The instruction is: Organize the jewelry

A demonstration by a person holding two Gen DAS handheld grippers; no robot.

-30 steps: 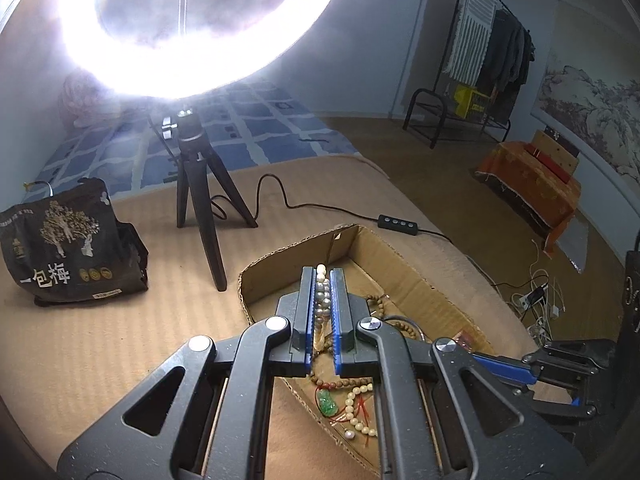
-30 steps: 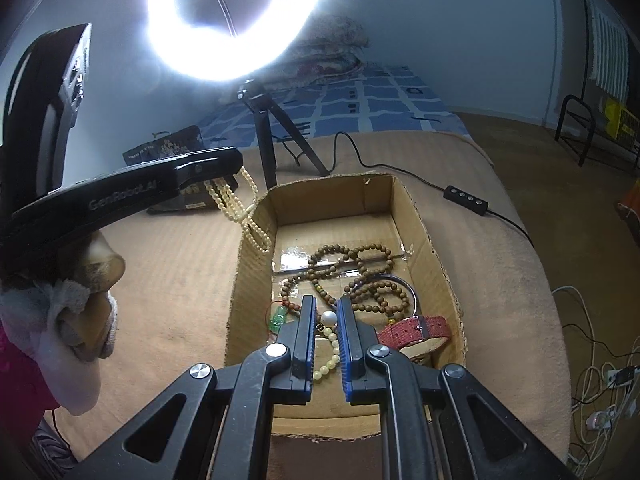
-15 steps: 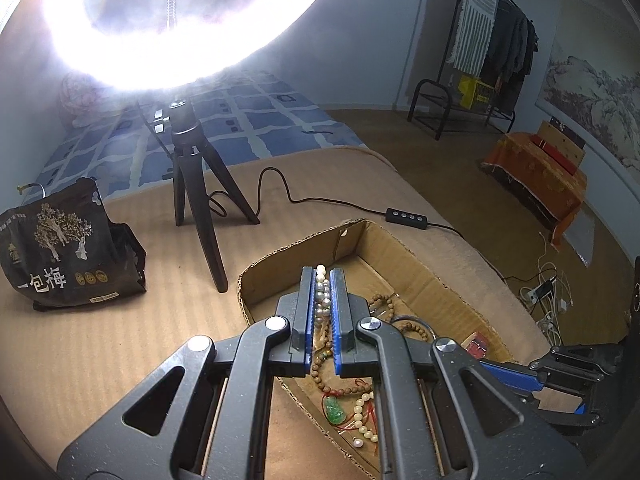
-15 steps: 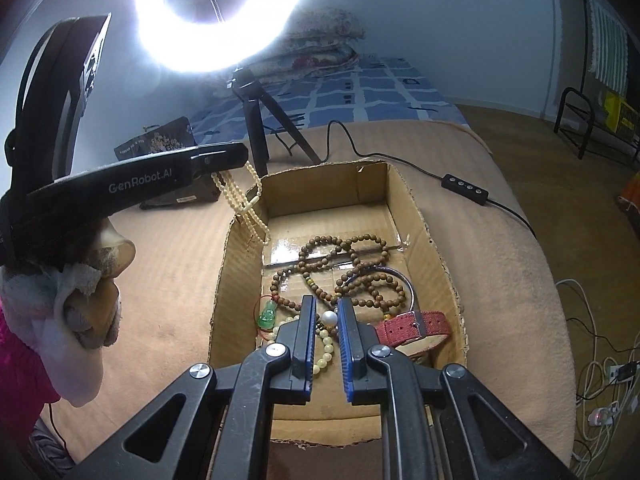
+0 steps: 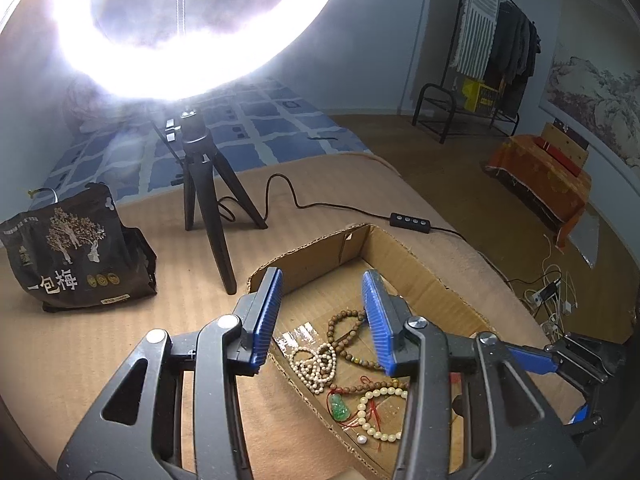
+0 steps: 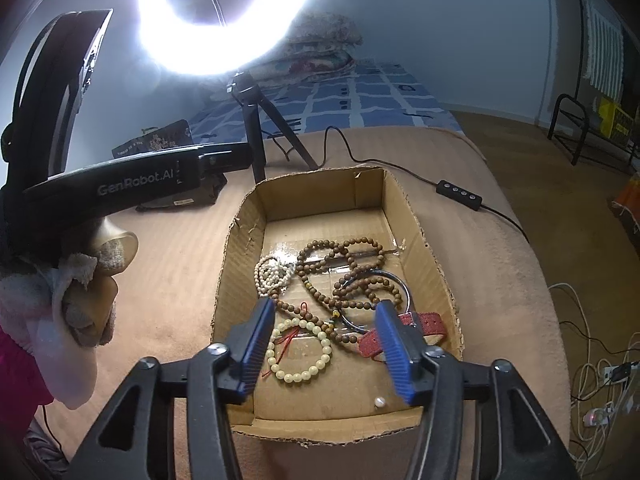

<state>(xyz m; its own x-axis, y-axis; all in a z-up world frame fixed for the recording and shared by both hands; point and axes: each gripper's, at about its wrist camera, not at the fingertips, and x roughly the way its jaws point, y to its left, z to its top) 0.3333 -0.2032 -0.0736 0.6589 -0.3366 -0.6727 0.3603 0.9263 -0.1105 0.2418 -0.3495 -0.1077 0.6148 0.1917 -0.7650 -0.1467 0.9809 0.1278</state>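
Note:
An open cardboard box (image 6: 416, 220) (image 5: 424, 268) on the tan bed holds the jewelry. Inside lie a white pearl necklace (image 6: 270, 274) (image 5: 316, 364), brown wooden bead strings (image 6: 340, 264) (image 5: 348, 320), a pale bead bracelet (image 6: 300, 350) (image 5: 376, 416), a green pendant (image 5: 340, 406), a metal bangle (image 6: 402, 286), a red strap (image 6: 428, 326) and a loose pearl (image 6: 379, 402). My left gripper (image 5: 322, 312) is open and empty above the box's left part. My right gripper (image 6: 326, 344) is open and empty above the box's near end.
A ring light on a black tripod (image 5: 208, 208) (image 6: 256, 120) stands behind the box, its cable and switch (image 5: 410, 222) running right. A dark snack bag (image 5: 72, 248) sits at left. The left gripper's body (image 6: 120, 184) shows at left in the right wrist view.
Both grippers opened. The left let go of the pearl necklace, which now lies in the box. The right released the single pearl, now on the box floor.

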